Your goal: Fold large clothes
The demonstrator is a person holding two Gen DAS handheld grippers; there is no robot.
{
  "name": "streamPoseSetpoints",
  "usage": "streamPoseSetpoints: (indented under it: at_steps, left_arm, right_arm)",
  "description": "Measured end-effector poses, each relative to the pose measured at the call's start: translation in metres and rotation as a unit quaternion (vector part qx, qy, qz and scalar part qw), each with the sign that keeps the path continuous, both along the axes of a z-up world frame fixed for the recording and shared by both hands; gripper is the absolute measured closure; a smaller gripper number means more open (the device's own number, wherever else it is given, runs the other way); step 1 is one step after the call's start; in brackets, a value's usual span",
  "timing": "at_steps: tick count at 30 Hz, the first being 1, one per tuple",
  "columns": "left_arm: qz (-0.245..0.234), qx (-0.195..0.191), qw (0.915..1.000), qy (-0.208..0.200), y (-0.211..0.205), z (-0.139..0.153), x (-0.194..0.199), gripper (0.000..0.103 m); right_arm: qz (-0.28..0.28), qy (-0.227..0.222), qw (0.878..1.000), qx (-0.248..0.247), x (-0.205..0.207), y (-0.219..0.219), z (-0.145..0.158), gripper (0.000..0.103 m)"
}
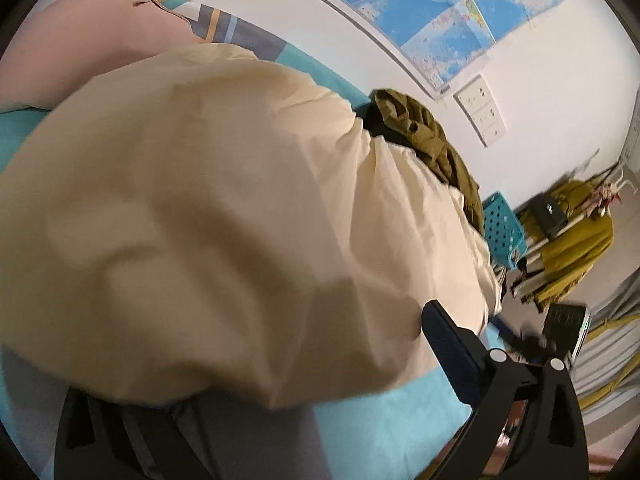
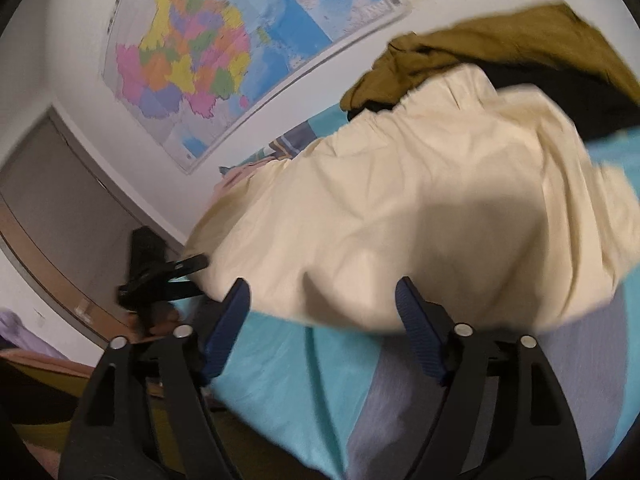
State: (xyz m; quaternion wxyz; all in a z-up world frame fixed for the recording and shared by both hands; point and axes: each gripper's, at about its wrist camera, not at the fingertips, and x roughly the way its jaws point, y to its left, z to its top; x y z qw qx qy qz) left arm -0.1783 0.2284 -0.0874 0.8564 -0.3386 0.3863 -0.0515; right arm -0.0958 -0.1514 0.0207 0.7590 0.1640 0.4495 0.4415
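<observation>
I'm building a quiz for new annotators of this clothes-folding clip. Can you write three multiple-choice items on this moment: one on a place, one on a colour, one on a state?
1. Where does the olive garment lie?
A. at the far end of the cream garment
B. on the floor
C. hung on the wall map

2. What colour is the bedsheet under the cream garment?
A. red
B. turquoise
C. black

3. How does the right gripper stand?
A. shut on the cream garment
B. open, the cream hem lying loose between its fingers
C. shut on the olive garment

Answers:
1 A, it is bunched just beyond the cream cloth.
2 B, turquoise shows below the hem.
3 B, both blue pads stand apart, pressing nothing.
</observation>
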Motion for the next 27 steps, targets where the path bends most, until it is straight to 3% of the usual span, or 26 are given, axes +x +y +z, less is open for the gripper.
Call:
streamPoseSetpoints:
  at_steps: [7, 11, 17, 21, 27]
  left_arm:
    - [0.014, 0.015, 0.9998, -0.001, -0.001, 0.003, 0.019, 0.007]
    - [0.030, 0.047, 0.9984, 0.010, -0.006, 0.005, 0.023, 0.015]
    - [0.032, 0.070, 0.9968, 0.019, -0.007, 0.005, 0.023, 0.020]
    - [0.035, 0.070, 0.9967, 0.022, -0.007, 0.006, 0.025, 0.019]
    - [0.038, 0.103, 0.9934, 0.034, -0.014, 0.007, 0.032, 0.019]
  right_arm:
    - [-0.077, 0.069, 0.995, 0.007, 0.000, -0.038, -0.020, 0.021]
    - [-0.125, 0.085, 0.988, -0.009, 0.011, -0.040, -0.028, 0.017]
    - [-0.151, 0.058, 0.986, -0.044, 0.029, -0.013, -0.029, 0.007]
    - [-0.182, 0.046, 0.981, -0.041, 0.042, 0.001, -0.032, 0.006]
    - [-0.201, 0.032, 0.978, -0.052, 0.052, 0.016, -0.032, 0.006]
